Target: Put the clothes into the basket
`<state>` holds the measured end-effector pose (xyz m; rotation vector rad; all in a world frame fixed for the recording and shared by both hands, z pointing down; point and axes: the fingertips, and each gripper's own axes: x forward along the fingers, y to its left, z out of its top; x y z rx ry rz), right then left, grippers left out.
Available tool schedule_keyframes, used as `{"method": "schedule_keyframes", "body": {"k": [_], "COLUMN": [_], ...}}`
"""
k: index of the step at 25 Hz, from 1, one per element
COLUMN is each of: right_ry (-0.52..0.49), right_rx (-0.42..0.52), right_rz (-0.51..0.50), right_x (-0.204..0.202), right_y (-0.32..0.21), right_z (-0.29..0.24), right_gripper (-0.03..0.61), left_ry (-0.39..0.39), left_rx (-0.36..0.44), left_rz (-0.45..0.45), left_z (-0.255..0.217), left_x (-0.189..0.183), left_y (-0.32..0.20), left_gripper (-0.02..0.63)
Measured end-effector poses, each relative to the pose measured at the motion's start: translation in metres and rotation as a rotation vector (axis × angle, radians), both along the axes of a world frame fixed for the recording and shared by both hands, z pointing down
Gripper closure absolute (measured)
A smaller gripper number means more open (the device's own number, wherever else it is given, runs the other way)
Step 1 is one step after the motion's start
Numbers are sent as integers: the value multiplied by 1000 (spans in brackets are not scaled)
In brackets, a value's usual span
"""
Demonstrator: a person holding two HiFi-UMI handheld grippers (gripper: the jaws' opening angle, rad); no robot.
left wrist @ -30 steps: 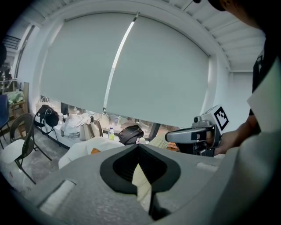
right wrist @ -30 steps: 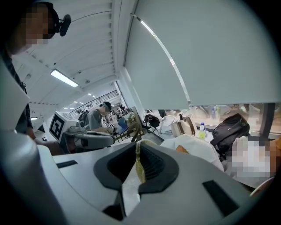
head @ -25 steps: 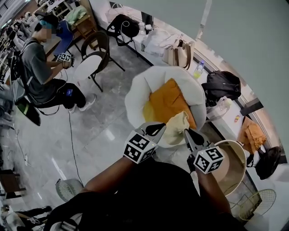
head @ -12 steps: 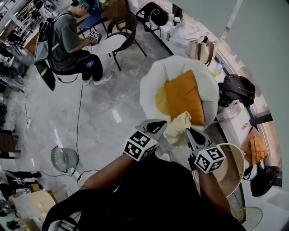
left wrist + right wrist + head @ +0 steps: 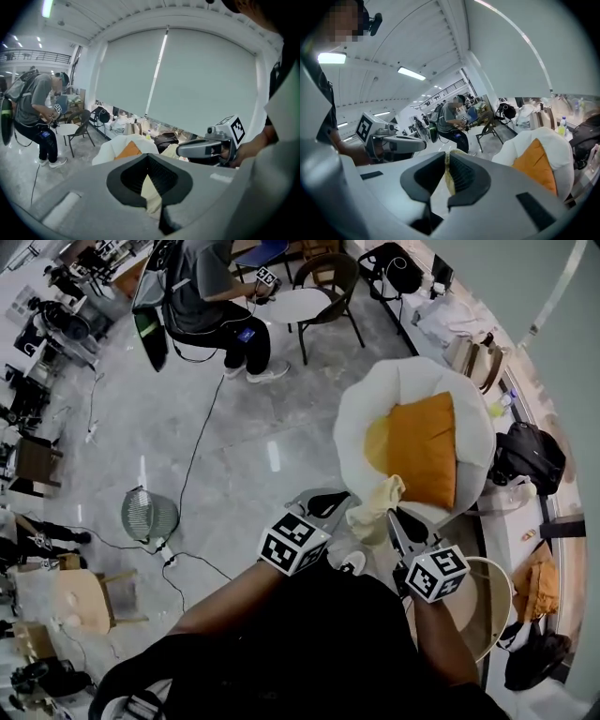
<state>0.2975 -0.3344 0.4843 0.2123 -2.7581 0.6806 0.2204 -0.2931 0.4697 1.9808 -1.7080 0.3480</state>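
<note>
Near basket (image 5: pixel 509 596) rim, pinched pale garment (image 5: pixel 377 505)

Two grippers: left gripper (image 5: pixel 336 500), right gripper (image 5: pixel 396 518). One cloth (image 5: pixel 379 507). One basket (image 5: pixel 487 601). One white armchair (image 5: pixel 375 399), one orange cushion (image 5: pixel 427 446). One fan (image 5: pixel 148 514). One seated person (image 5: pixel 202 277). One round table (image 5: pixel 292 304), one dark chair (image 5: pixel 330 273).

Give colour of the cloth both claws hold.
Pale yellow cloth; shows best in the head view.
</note>
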Motion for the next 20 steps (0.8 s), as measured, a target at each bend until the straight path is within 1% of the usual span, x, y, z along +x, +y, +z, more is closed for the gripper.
{"method": "schedule_keyframes", "body": {"k": [6, 9, 14, 17, 20], "right_ry": [-25, -33, -37, -42, -49], "right_rx": [21, 17, 15, 24, 30], "right_rz": [-112, -155, -246, -296, -341], "right_x": [-29, -44, -73, -91, -108], "right_y": [31, 45, 74, 92, 116], "right_z": [-11, -12, -17, -18, -19], "right_gripper": [537, 537, 537, 537, 537], "left_ry": [3, 4, -22, -6, 10], "left_rx": [4, 4, -1, 1, 19], "left_rz": [-101, -146, -230, -288, -325], "left_z": [-1, -4, -11, -9, -9], "left_x": [-20, -30, -58, -72, -85], "left_y": [30, 45, 83, 106, 126], "left_gripper": [614, 614, 614, 614, 614]}}
